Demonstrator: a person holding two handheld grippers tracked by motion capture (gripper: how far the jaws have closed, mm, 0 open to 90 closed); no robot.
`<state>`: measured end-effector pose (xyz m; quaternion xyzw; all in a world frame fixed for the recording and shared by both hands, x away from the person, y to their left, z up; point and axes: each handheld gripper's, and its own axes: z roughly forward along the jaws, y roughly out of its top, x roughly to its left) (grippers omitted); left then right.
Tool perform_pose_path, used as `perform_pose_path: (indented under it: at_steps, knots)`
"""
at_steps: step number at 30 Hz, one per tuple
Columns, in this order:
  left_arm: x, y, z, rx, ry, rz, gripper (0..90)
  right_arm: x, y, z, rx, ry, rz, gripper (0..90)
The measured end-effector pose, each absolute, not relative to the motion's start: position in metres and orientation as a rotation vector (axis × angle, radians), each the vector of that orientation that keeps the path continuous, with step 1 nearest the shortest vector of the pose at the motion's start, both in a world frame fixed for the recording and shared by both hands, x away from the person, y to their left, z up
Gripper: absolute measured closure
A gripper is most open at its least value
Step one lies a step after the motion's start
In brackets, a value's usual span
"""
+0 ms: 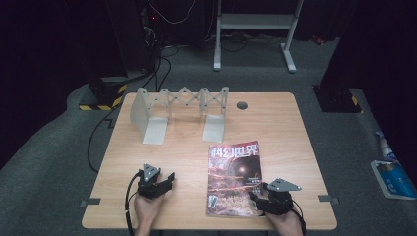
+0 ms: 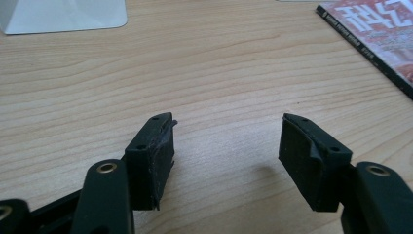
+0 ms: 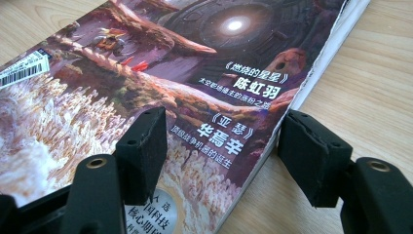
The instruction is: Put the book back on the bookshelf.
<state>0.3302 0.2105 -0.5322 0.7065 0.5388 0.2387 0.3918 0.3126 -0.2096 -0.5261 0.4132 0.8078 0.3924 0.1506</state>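
A: Quick check. Where's your right gripper [image 1: 260, 199]?

B: At the near right corner of the magazine [image 1: 234, 178]. You've got the jaws spread, one over the cover, the other off the page edge on the table side. In the right gripper view the magazine [image 3: 160, 92] lies between them, but the pads aren't pressing on it. So released, no grasp yet.

A: And your left gripper [image 1: 164, 181]?

B: Parked on the bare wooden table [image 1: 177, 157], well left of the magazine. Left gripper view: the left gripper [image 2: 226, 141] stands wide with nothing between the jaws, just wood grain. Magazine spine [image 2: 370, 53] sits off at the top right, apart from it.

A: Magazine itself?

B: Flat, closed, cover up, near the front edge of the table, right of centre. Doesn't look lifted or opened; the page edge rests on the wood.

A: Anything else on the table?

B: Grey expandable book rack [image 1: 179, 110] at the back, empty, well apart from the magazine. A round grommet hole [image 1: 242, 105] to its right.

A: So progress?

B: Early, I'd say. You're lined up on the corner; that's about all that's done. Left to do, by my read: close on the page edge, lift it, and likely carry it to the rack. Can't confirm the rack is the goal, but it's the only obvious place.
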Motion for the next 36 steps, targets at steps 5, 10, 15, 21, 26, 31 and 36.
perform_pose_path:
  at_steps: [5, 10, 15, 21, 26, 31, 36]
  knots:
    - [0.332, 0.207, -0.532, 1.809, 1.359, 0.603, 37.7, 0.314, -0.204, -0.526, 1.183, 2.319, 1.134, 35.2]
    - [0.334, 0.201, -0.531, 1.802, 1.347, 0.578, 37.4, 0.315, -0.200, -0.527, 1.176, 2.325, 1.135, 35.2]
    - [0.336, 0.191, -0.528, 1.802, 1.316, 0.548, 37.3, 0.316, -0.196, -0.527, 1.168, 2.326, 1.140, 35.2]
    - [0.339, 0.180, -0.529, 1.792, 1.298, 0.498, 37.3, 0.317, -0.190, -0.527, 1.163, 2.333, 1.143, 35.3]
    - [0.339, 0.172, -0.527, 1.814, 1.277, 0.482, 36.9, 0.317, -0.186, -0.527, 1.161, 2.336, 1.144, 35.3]
    - [0.342, 0.161, -0.524, 1.823, 1.249, 0.456, 36.8, 0.318, -0.183, -0.527, 1.151, 2.340, 1.148, 35.3]
    - [0.345, 0.150, -0.524, 1.840, 1.223, 0.441, 36.8, 0.318, -0.179, -0.527, 1.155, 2.341, 1.148, 35.3]
